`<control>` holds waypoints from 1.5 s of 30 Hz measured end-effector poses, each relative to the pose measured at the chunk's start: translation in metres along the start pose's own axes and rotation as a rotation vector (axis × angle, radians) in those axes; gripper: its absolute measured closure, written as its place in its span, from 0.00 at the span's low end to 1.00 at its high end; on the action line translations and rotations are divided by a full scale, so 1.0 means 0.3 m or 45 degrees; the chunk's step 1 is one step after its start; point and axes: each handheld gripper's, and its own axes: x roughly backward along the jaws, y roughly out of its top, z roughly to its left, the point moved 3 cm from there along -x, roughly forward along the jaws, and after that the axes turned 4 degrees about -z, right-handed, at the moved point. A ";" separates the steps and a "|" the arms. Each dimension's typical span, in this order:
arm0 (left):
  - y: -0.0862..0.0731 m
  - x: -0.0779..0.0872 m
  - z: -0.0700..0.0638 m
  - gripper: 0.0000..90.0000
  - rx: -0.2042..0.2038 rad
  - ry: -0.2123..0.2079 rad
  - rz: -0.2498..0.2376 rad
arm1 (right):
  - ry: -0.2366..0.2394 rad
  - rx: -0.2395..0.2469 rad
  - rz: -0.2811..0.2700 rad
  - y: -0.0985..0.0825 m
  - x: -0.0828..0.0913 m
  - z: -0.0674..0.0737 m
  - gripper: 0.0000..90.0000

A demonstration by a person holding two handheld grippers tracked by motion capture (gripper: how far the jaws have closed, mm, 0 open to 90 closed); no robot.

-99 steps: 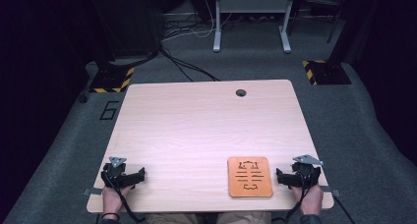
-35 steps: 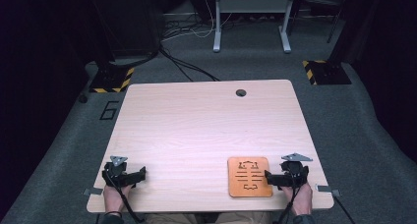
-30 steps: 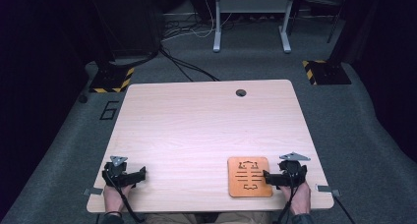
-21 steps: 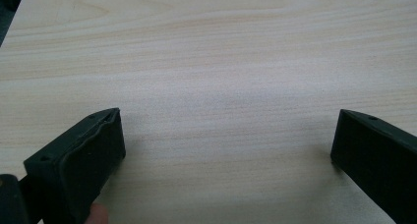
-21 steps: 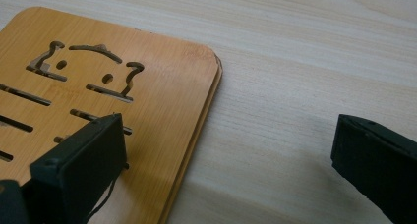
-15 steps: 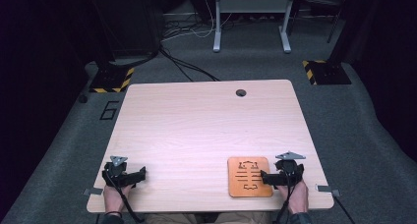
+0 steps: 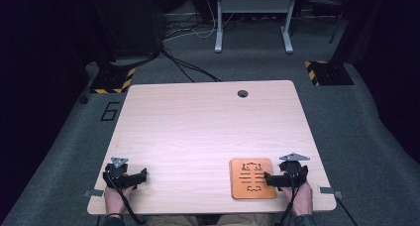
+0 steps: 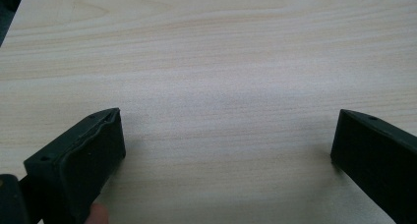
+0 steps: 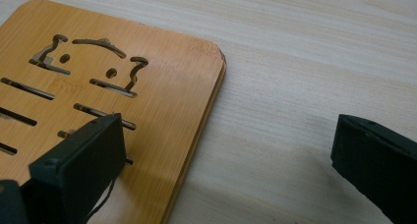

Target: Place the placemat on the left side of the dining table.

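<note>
Presently the right tool (image 9: pixel 226 155), jaws apart, straddles the wooden board's (image 7: pixel 252 178) right edge.

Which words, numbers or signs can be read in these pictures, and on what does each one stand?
"6": a dark outlined figure on the grey floor, left of the table.
The wooden board carries cut-out slots and curved shapes, no letters or numbers.
The left gripper and right gripper show no readable label.
</note>
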 end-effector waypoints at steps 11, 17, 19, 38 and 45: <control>0.000 0.000 0.000 0.00 -0.001 0.000 0.000 | -0.003 -0.010 0.021 -0.002 0.007 -0.017 0.00; 0.000 0.000 0.000 0.00 -0.001 0.000 0.000 | -0.005 0.006 0.014 -0.001 0.006 -0.019 0.00; 0.000 0.000 0.000 0.00 0.000 0.000 0.000 | -0.007 -0.007 0.022 -0.002 0.007 -0.019 0.00; 0.000 0.000 0.000 0.00 0.000 0.001 0.000 | -0.012 -0.024 0.032 -0.010 0.018 -0.061 0.00; 0.000 0.000 0.000 0.00 -0.001 0.000 0.000 | -0.003 -0.038 0.034 -0.015 0.021 -0.072 0.00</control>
